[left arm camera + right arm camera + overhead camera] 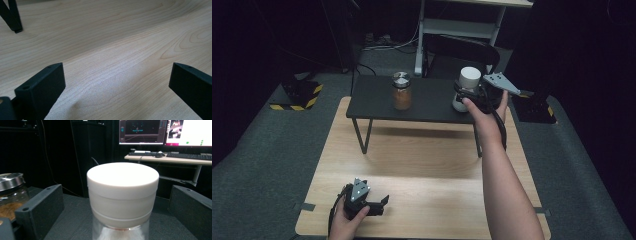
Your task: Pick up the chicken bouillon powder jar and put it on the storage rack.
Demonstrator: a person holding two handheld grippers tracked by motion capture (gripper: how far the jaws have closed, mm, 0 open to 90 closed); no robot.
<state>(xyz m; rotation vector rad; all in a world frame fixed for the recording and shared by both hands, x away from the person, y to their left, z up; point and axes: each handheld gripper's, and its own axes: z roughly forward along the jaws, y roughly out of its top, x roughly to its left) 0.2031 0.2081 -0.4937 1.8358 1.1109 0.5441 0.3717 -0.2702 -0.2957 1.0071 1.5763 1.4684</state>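
We are seeing a dark room with grey carpet floor [257, 165]. A light wooden table [422, 165] is carrying a small black shelf [432, 100]. Behind, a white desk [172, 160] is holding a keyboard [190, 155] and glowing monitors [142, 131]; yellow-black tape [294, 106] is lying on the floor

The right arm stretches forward, its black two-jaw right claw [468, 95] spread wide. The black left claw [379, 204] rests low, jaws apart.

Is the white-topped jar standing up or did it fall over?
Standing up. The white-topped jar sits upright on the black shelf, its flat lid level on top, between the open right gripper, whose pads stay clear of it.
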